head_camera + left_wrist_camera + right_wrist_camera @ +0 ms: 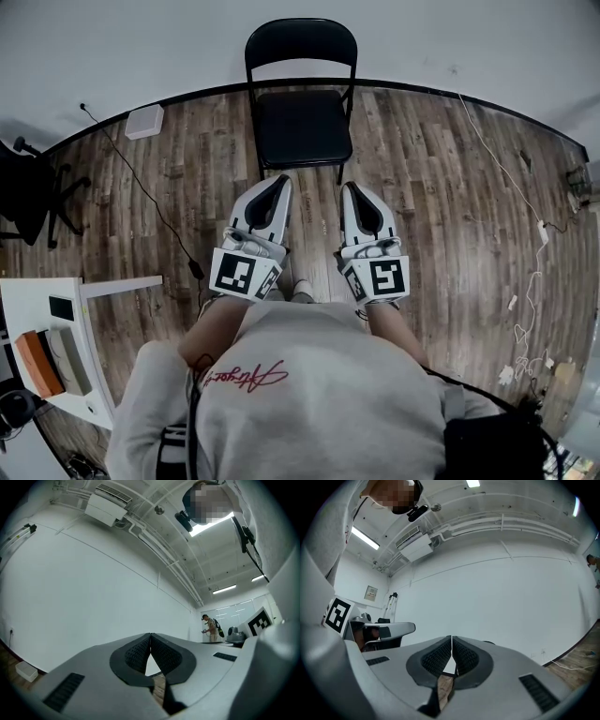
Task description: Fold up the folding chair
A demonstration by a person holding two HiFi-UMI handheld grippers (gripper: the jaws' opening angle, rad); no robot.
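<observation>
A black folding chair (pixel 302 103) stands unfolded against the white wall, its seat facing me. My left gripper (pixel 280 178) and my right gripper (pixel 352 186) are held side by side just in front of the seat's front edge, apart from it. Both are shut with nothing between the pads. In the left gripper view the left gripper (pixel 150 634) points at the bare wall, jaws meeting at the tip. The right gripper (pixel 452 638) looks the same in the right gripper view; a dark sliver of the chair's back (pixel 489 643) shows just past its right jaw.
A white box (pixel 144 122) lies on the wood floor by the wall at left, with a black cable (pixel 150 202) running from it. A black office chair (pixel 33 192) and a white desk (pixel 37 309) stand at left. White cables (pixel 525 272) trail at right.
</observation>
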